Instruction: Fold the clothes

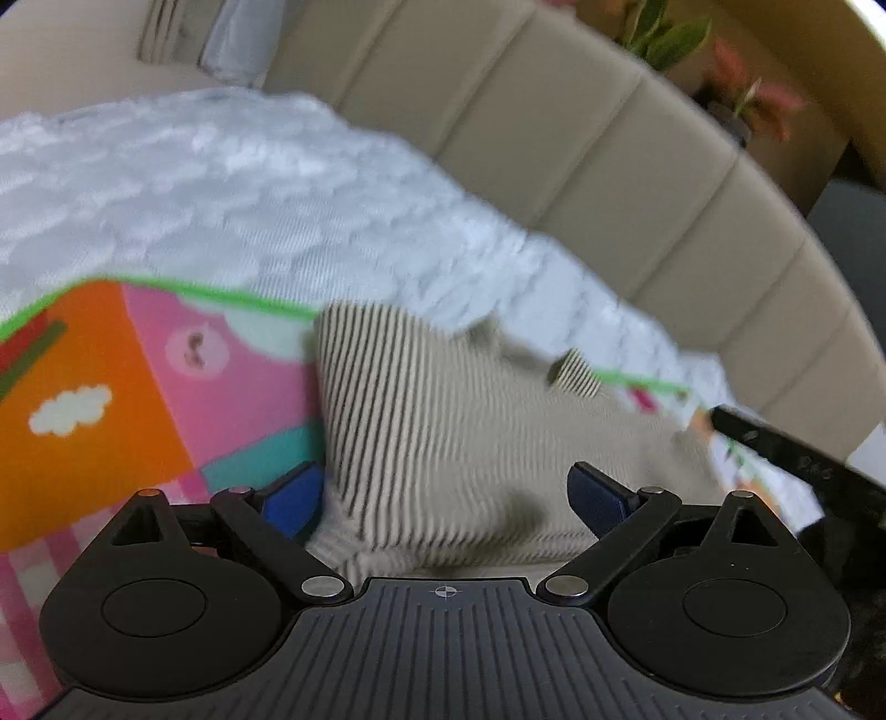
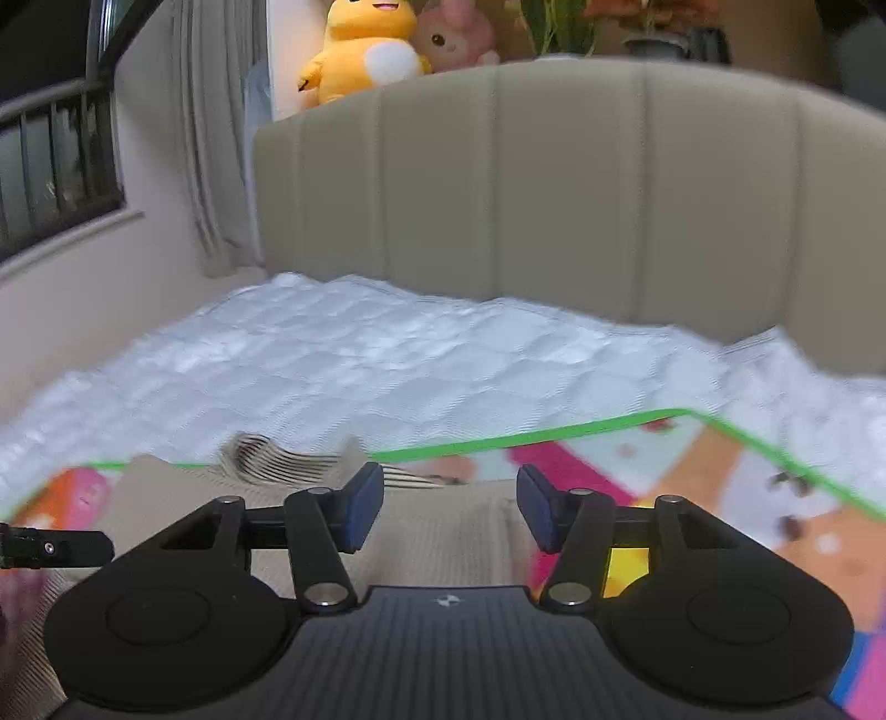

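Note:
A beige garment with thin dark stripes [image 1: 443, 432] lies crumpled on a colourful play mat [image 1: 111, 387] on the bed. My left gripper [image 1: 446, 498] hovers low over it, open, its blue pads [image 1: 293, 498] wide apart with cloth under the gap but nothing pinched. In the right wrist view the same garment [image 2: 443, 531] spreads under my right gripper [image 2: 448, 512], which is also open, with its striped part [image 2: 277, 457] bunched at the far left. The other gripper's black tip [image 2: 55, 545] shows at the left edge.
A white quilted mattress cover [image 2: 387, 360] stretches behind the green-edged mat [image 2: 720, 471]. A beige padded headboard [image 2: 554, 194] rises at the back, with plush toys [image 2: 365, 44] and plants on top. A window and a curtain [image 2: 205, 138] stand at the left.

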### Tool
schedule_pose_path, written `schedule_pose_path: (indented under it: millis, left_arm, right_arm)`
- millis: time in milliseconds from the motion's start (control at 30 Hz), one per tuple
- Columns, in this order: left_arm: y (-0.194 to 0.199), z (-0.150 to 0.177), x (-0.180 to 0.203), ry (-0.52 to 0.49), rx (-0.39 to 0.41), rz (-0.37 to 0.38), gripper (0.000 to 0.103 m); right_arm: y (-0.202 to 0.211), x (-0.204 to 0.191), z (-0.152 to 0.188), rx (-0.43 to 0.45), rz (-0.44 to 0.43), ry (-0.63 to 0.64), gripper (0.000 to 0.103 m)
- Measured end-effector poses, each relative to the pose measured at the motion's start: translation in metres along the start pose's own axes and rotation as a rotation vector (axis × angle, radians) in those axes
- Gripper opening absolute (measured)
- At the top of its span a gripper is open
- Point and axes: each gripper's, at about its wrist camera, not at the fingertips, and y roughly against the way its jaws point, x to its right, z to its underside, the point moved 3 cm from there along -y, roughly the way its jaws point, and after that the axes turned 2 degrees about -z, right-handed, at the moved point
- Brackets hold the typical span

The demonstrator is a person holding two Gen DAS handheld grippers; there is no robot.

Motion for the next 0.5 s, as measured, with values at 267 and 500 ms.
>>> schedule_pose_path:
  millis: [267,500]
  left_arm:
    - [0.0,-0.002,-0.004,0.041,-0.017,0.07,0.098]
    - [0.004,-0.011,-0.026,0.146,0.004,0.03,0.099]
  right_arm:
    - [-0.024,-0.011,0.006,-0.06,-0.038,0.005,0.056]
    - [-0.064,-0.046,-0.045,-0.037,-0.069,0.1,0.042]
